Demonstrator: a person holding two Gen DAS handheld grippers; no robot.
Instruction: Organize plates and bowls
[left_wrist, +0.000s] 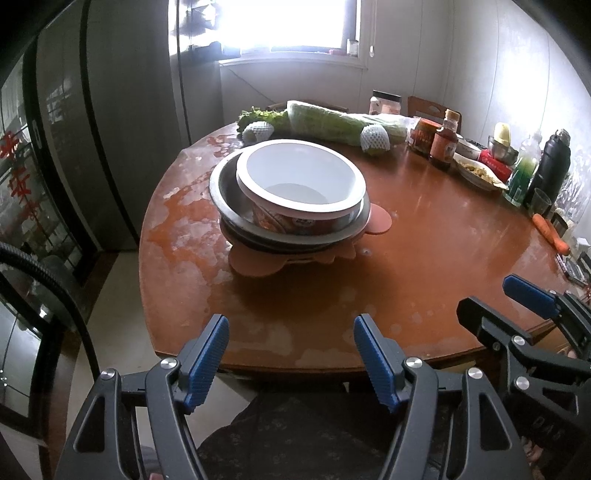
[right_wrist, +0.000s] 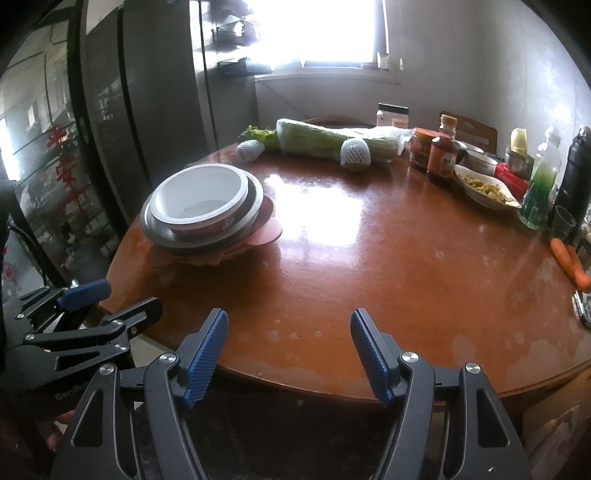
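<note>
Dishes sit nested in one stack; both grippers spread wide, holding nothing.

White bowl sits in a metal bowl, that on dark plates w/ a pink plate at the bottom, all at the desk's left-middle. Left gripper & right gripper hover at the near edge, well back from the stack, fingers wide apart, nothing between them. Looks organized already, or about to be re-sorted; we can't tell which. If we handle it again: white bowl rides off-centre, so we'd grip by the rim, lift straight up & steady the metal bowl w/ the other gripper. Pink plate overhangs, so no side pushes. Keep clear of the bottles at the far right.
</note>
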